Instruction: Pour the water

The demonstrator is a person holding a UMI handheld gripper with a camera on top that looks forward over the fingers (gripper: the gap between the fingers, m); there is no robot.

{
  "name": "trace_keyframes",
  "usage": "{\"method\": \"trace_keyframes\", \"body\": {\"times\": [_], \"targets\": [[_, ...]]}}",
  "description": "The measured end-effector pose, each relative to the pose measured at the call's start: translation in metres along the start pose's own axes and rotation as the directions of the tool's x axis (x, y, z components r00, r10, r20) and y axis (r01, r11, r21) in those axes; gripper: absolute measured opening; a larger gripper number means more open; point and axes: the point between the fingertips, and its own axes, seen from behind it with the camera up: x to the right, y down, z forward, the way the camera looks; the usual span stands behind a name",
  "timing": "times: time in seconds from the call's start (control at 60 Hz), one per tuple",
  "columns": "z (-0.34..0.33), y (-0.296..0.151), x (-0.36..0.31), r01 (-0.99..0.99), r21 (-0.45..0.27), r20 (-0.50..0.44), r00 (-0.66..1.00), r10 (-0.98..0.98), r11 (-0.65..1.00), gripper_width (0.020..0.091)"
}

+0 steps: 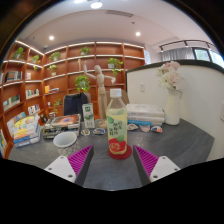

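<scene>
Bare grey table (190, 140) open to either side of the gripper (113, 160), bottle (117, 125) standing just ahead between its spread fingers, white bowl (65, 140) and clutter beyond, vase (172, 104) well apart.

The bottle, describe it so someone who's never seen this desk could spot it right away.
On the grey desk before the bookshelves, the bottle stands upright just ahead of the open claw, centred on the gap between its fingers. It alone has a white cap and a pink-and-green label.

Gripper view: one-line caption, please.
Open gripper faces a labelled bottle standing just ahead on the grey table.
</scene>
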Motion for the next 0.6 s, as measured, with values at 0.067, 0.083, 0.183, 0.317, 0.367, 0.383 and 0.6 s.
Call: {"method": "trace_keyframes", "body": {"times": [0.067, 0.083, 0.183, 0.317, 0.367, 0.383, 0.6], "targets": [[-0.030, 0.008, -0.005, -0.026, -0.007, 0.007, 1.000, 0.026, 1.000, 0.0796], [-0.038, 0.009, -0.006, -0.030, -0.002, 0.010, 1.000, 0.030, 1.000, 0.0795], [-0.076, 0.013, -0.020, -0.039, 0.013, 0.040, 0.998, 0.039, 0.999, 0.0794], [-0.115, 0.018, -0.032, 0.005, 0.015, 0.044, 0.999, -0.005, 1.000, 0.0797], [-0.127, 0.018, -0.036, 0.033, 0.017, 0.044, 0.998, -0.034, 0.999, 0.0796], [-0.130, 0.018, -0.038, 0.042, 0.018, 0.046, 0.998, -0.043, 0.999, 0.0795], [-0.162, 0.029, -0.058, 0.098, 0.011, 0.076, 0.992, -0.098, 0.995, 0.0793]]}}
